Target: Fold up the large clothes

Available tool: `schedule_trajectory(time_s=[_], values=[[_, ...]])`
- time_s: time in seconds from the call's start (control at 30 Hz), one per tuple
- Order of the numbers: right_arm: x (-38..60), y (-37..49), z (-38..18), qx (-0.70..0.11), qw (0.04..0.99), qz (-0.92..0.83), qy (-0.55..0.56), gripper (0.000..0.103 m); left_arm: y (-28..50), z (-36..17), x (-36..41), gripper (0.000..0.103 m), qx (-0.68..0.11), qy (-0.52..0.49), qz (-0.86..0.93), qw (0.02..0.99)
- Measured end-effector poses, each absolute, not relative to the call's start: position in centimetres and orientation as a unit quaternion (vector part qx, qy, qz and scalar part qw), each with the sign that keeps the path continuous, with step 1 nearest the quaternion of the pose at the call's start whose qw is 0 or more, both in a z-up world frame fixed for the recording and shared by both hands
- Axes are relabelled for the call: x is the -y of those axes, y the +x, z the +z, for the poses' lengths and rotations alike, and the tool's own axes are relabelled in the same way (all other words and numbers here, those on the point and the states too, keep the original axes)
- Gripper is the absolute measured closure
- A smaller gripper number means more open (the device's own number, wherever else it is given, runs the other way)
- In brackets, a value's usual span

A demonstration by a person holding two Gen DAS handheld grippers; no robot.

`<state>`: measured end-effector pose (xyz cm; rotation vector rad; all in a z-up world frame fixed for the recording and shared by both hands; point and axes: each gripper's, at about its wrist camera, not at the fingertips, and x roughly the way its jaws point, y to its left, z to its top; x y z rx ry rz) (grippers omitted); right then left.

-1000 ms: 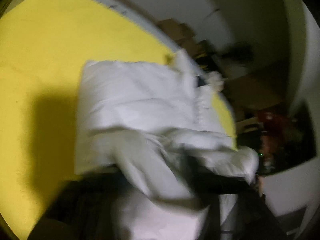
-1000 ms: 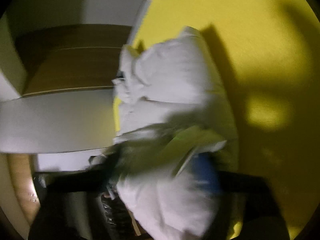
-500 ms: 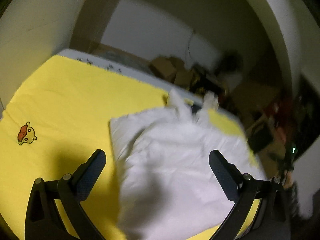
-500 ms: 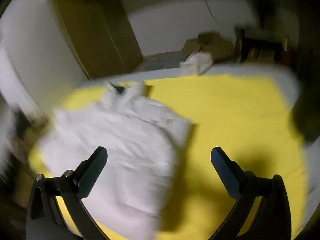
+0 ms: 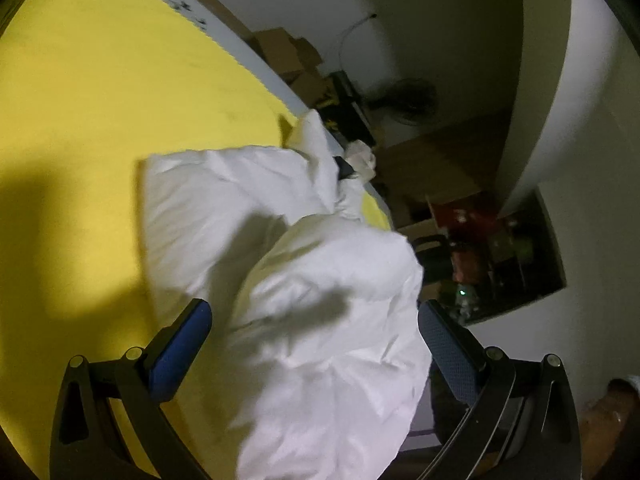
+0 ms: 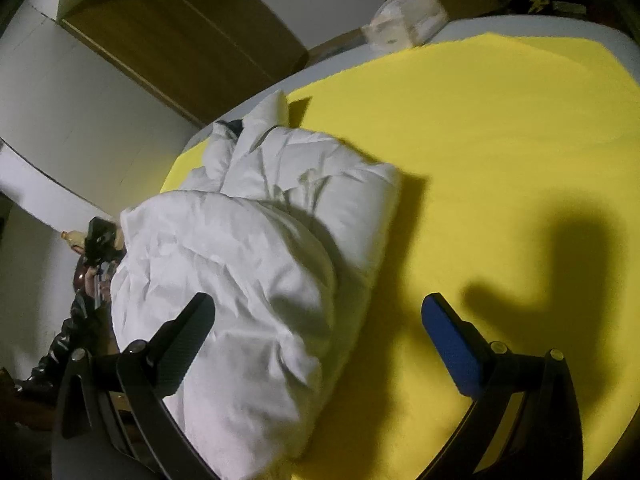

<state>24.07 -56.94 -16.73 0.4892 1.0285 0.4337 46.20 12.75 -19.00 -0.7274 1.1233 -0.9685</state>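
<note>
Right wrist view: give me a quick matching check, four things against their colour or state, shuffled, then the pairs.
Things:
1. jacket
2. bed sheet
3. right gripper
4. wardrobe

Colour or state:
A. brown, behind the bed
B. open, holding nothing
C. white, folded over itself
D. yellow, spread flat

Pairs: 1-C, 2-D, 3-B, 4-A. The left gripper is open too.
</note>
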Motion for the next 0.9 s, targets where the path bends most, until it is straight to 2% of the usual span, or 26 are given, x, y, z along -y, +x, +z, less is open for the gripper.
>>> schedule_trajectory(time_s=[0.2,0.37,0.43,0.5,0.57,0.9], values=[[53.8,25.5,-16.7,-0.484,0.804,0.256,0.232,0.013,46.1,-18.1,-10.0,0.0,-0.517,-0.287,-0.459,0.663],[51.2,26.3,-17.6,-0.522,0.788,0.258,0.201,0.016,45.6,-18.0,-9.2,0.0,-0.536,-0.268,-0.478,0.642],[50.9,26.5,-17.8,-0.525,0.781,0.262,0.212,0.028,45.4,-18.1,-9.6,0.0,-0.537,-0.276,-0.484,0.634],[51.0,26.7,-18.0,-0.521,0.773,0.277,0.233,0.05,45.1,-18.0,-10.0,0.0,-0.535,-0.286,-0.491,0.625],[51.0,26.9,-18.4,-0.53,0.767,0.27,0.241,0.061,45.0,-18.1,-10.6,0.0,-0.534,-0.298,-0.493,0.619],[50.6,27.1,-19.1,-0.547,0.759,0.242,0.255,0.077,45.9,-18.4,-8.8,0.0,-0.561,-0.277,-0.476,0.618]])
